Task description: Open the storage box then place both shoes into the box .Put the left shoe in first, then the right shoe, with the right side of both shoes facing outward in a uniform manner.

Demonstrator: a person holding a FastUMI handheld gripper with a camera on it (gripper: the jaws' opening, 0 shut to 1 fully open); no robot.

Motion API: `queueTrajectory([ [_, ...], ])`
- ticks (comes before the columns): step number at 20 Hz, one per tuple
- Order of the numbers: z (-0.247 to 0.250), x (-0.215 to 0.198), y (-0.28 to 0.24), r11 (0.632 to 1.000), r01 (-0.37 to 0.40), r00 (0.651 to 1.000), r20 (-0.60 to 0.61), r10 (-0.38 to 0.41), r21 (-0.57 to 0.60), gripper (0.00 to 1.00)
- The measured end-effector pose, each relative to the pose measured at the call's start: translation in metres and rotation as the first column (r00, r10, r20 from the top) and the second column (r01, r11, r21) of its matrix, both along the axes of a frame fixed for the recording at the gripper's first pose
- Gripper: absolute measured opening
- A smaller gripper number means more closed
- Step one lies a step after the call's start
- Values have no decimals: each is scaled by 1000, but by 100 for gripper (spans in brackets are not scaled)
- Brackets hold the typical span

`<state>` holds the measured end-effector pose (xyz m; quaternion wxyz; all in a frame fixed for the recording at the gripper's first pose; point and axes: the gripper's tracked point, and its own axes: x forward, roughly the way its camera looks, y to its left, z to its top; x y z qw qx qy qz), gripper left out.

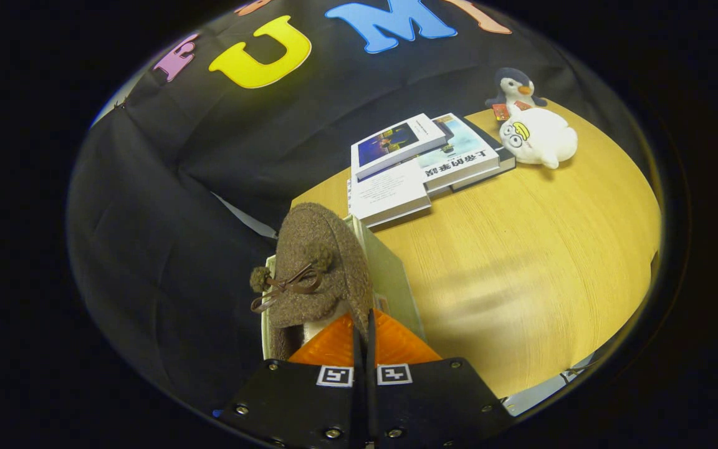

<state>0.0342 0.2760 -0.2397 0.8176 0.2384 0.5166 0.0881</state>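
Note:
A brown fuzzy shoe with a brown bow and pom-poms hangs just ahead of my gripper, its toe pointing away from me. The orange fingers are pressed together on the shoe's rear edge. The shoe is held over the pale storage box, whose rim and wall show beside and under it at the table's edge. Whether anything lies inside the box is hidden by the shoe.
The box stands on a wooden table. Beyond it lies a stack of books. A white plush toy and a penguin plush sit at the far end of the table.

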Motion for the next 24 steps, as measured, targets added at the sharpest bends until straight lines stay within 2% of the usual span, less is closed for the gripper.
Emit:
queueTrajectory([
  [4,-11,-5,17,1000,-13,1000,-14,13,7,0],
  [9,4,0,3,998,-14,996,89,19,-61,99],
  [16,58,8,-39,993,3,959,281,30,-115,98],
  [24,113,9,-131,974,20,884,459,88,-226,98],
])
